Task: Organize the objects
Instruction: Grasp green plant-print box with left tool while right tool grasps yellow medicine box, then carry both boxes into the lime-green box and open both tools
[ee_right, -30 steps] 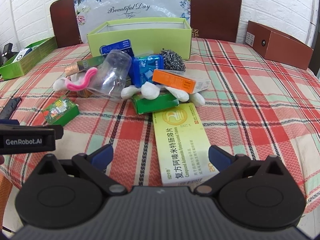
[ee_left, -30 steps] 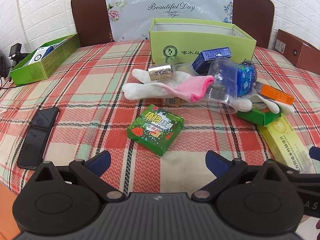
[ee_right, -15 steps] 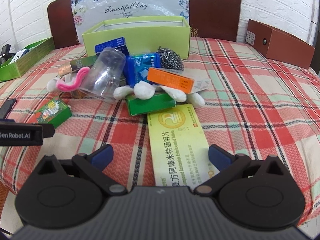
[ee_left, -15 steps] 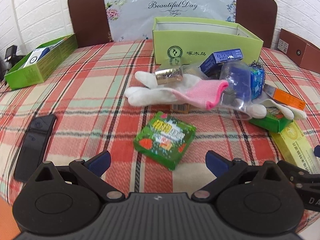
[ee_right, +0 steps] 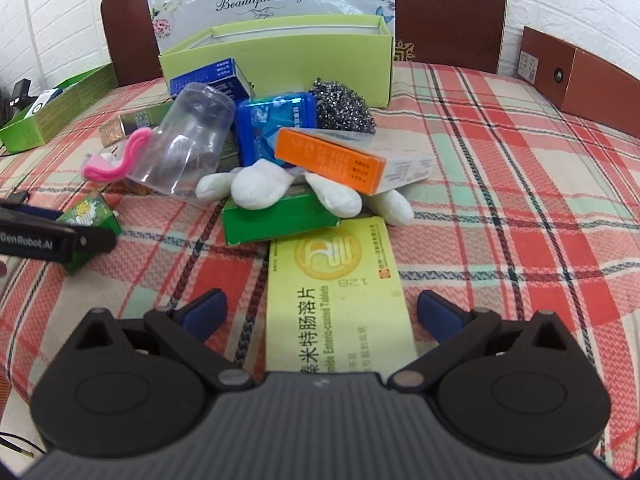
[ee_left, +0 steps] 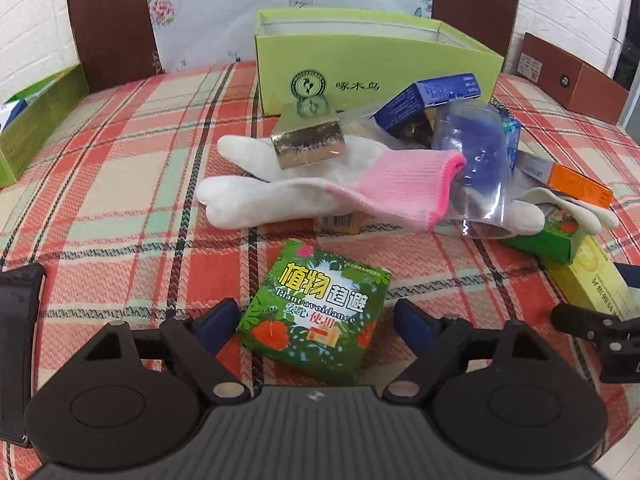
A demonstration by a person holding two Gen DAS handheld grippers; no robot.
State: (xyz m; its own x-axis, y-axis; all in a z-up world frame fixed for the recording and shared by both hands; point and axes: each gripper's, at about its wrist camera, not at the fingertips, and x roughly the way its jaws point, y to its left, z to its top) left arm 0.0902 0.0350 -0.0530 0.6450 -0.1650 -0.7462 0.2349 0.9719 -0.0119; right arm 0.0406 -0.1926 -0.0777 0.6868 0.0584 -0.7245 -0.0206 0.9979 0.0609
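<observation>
My left gripper point(ee_left: 316, 322) is closing around the green leaf-print box point(ee_left: 316, 312) on the plaid tablecloth point(ee_left: 120, 184), pads not yet touching. My right gripper point(ee_right: 322, 312) stands wide over the yellow tablet box point(ee_right: 336, 280).

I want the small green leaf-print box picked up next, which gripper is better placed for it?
Left. The small green leaf-print box sits between the closing left gripper fingers, pads not yet touching. The right gripper straddles the long yellow tablet box.
</observation>
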